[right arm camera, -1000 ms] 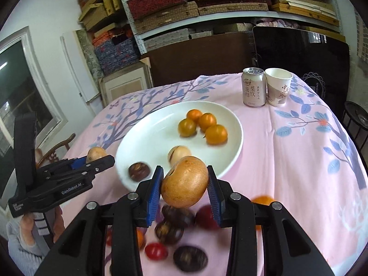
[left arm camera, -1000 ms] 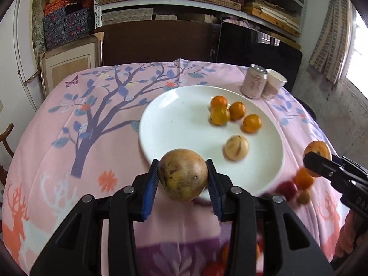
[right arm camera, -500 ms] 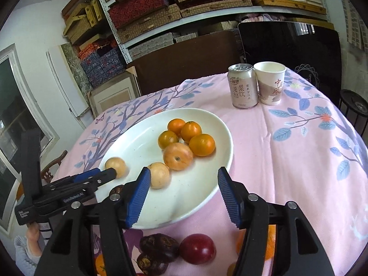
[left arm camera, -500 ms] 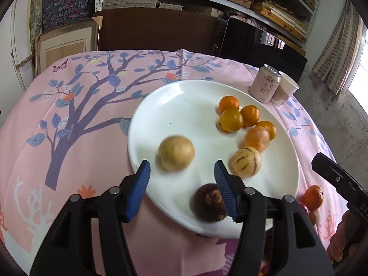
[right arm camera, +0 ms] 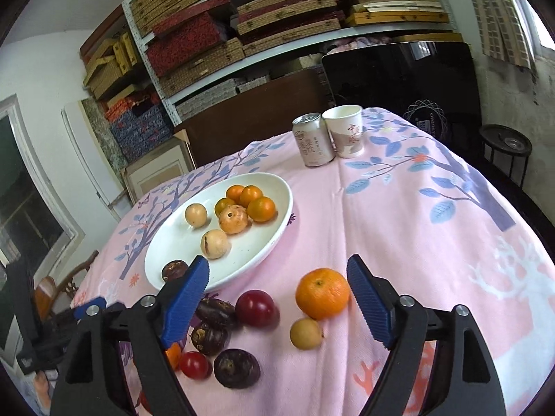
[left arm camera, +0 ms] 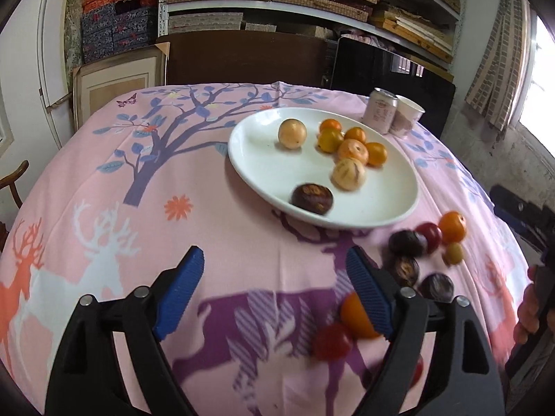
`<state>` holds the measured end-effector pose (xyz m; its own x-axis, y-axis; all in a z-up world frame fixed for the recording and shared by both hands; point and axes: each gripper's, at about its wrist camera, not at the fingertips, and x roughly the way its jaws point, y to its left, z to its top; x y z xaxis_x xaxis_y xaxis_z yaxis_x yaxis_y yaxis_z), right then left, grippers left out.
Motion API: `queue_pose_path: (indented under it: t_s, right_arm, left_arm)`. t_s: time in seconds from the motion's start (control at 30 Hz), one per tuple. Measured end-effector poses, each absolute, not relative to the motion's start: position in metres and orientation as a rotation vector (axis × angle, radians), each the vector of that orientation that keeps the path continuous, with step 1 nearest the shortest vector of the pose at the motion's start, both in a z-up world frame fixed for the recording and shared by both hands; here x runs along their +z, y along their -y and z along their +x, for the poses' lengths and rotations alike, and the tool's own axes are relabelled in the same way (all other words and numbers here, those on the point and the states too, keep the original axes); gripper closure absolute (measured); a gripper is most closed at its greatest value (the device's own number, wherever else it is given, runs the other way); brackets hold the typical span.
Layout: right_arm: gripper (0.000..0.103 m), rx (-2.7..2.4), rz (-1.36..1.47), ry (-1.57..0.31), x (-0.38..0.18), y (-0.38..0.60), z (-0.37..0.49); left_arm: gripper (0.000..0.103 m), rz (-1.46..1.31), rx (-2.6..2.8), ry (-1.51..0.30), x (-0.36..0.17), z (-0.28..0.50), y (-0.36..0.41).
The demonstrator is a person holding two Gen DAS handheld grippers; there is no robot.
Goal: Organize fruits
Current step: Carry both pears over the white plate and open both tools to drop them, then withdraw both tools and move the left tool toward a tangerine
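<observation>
Left hand-held gripper (left arm camera: 274, 286) and right hand-held gripper (right arm camera: 277, 286): jaws just opened wide, nothing between; round fruits rest in white oval plate (right arm camera: 274, 239).

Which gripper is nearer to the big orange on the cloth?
Right. The right gripper, open, has the big orange between its fingers; the left gripper, open, is off to its side.

Drink can (right arm camera: 313, 139) touching paper cup (right arm camera: 345, 130) on pink tablecloth (right arm camera: 416, 228)
</observation>
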<state>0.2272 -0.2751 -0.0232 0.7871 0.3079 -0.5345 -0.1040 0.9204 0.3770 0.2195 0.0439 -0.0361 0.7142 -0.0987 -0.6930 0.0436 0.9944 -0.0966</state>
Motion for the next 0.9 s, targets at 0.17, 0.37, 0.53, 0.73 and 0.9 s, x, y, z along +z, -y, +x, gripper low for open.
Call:
queue_pose_path:
  t_s: [0.17, 0.37, 0.53, 0.73, 0.9]
  right_arm:
    - [0.016, 0.224, 0.364, -0.624, -0.024, 0.281, 0.218]
    - [0.016, 0.227, 0.373, -0.625, -0.023, 0.282, 0.219]
    - [0.015, 0.230, 0.386, -0.626, -0.022, 0.286, 0.219]
    - [0.015, 0.229, 0.401, -0.627, -0.024, 0.289, 0.219]
    - [0.015, 0.226, 0.428, -0.630, -0.025, 0.294, 0.219]
  left_arm:
    - [0.010, -0.024, -0.104, -0.717, -0.034, 0.189, -0.022]
    - [0.010, 0.126, -0.101, -0.744, -0.049, 0.188, 0.009]
    - [0.006, 0.178, -0.087, -0.758, -0.059, 0.199, 0.017]
    - [0.004, 0.183, 0.019, -0.712, -0.051, 0.205, -0.010]
    - [0.004, -0.061, 0.069, -0.769, -0.049, 0.213, -0.071]
